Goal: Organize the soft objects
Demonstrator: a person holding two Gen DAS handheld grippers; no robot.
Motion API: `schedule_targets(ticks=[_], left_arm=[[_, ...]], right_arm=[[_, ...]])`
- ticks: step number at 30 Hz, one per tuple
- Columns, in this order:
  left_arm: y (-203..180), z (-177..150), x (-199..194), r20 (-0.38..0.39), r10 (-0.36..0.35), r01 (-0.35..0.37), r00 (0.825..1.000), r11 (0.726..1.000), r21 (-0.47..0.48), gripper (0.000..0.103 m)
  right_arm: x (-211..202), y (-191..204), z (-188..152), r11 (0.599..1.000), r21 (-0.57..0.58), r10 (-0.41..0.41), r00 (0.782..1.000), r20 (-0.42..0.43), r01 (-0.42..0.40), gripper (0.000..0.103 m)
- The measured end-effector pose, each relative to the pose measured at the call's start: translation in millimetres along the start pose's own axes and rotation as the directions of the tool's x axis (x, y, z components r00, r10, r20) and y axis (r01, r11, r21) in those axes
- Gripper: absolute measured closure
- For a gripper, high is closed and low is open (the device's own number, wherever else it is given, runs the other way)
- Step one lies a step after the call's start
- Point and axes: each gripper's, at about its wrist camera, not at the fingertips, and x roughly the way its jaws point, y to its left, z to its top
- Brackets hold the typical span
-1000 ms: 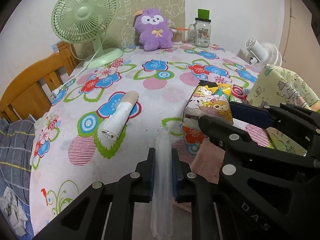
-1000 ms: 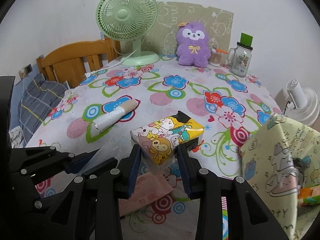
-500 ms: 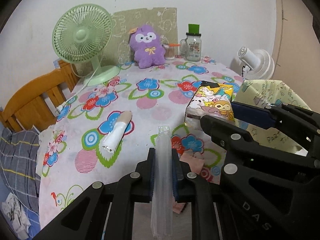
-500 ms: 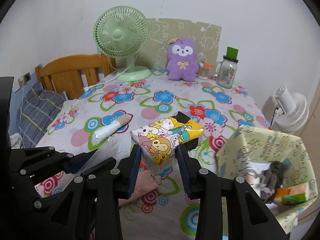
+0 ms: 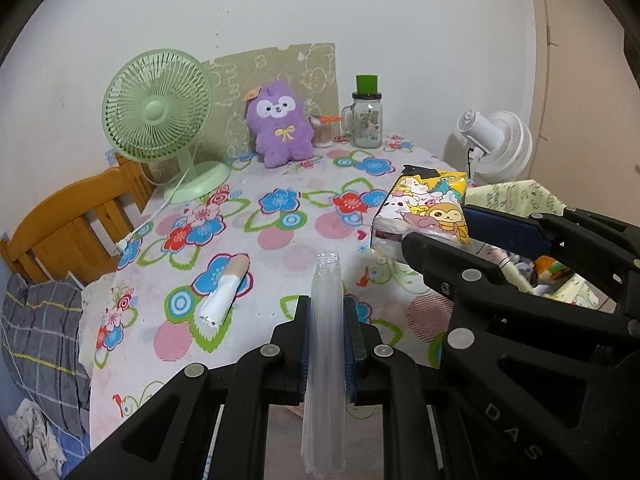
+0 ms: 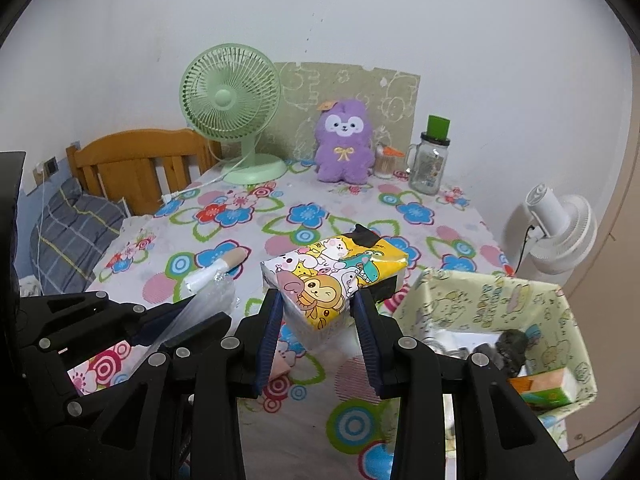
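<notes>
My right gripper [image 6: 316, 304] is shut on a cartoon-printed tissue pack [image 6: 334, 276] and holds it above the table, left of the pale yellow fabric bin [image 6: 480, 300]. The pack also shows in the left wrist view [image 5: 424, 210]. My left gripper [image 5: 327, 310] is shut on a clear plastic bag [image 5: 325, 344], seen edge-on; it also shows in the right wrist view [image 6: 208, 308]. A white and tan roll [image 5: 225, 292] lies on the flowered tablecloth [image 5: 280, 236]. A purple plush toy [image 6: 344, 142] sits at the back.
A green desk fan [image 6: 230, 104] and a glass jar with a green lid [image 6: 430, 160] stand at the back. A white fan [image 6: 560, 228] is at the right. A wooden chair [image 6: 136, 164] and grey plaid pillow [image 6: 72, 236] are left. The bin holds several items.
Both grippers have risen and pulled back from the table with their loads. The tissue pack is higher, and the bin's inside has come into view at the right.
</notes>
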Motion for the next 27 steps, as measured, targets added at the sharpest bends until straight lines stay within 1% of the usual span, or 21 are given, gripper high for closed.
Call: schedule_targets(ticks=[14,27], left_arm=[[-19.4,17.9,-24.0,0.057,-0.001,0.000,0.998,1.000,0.017,0.091],[-44.2,32.6,-31.1,0.085,-0.013,0.011,0.996,0.999,0.034,0.091]], right_arm=[[-28.4,-19.7,11.6,1.000,0.012,-0.015,0.999,0.042,0.014,0.063],[-42.6,-47.2,15.2,0.999,0.028,-0.039,0.998,0.058,0.037,0.063]])
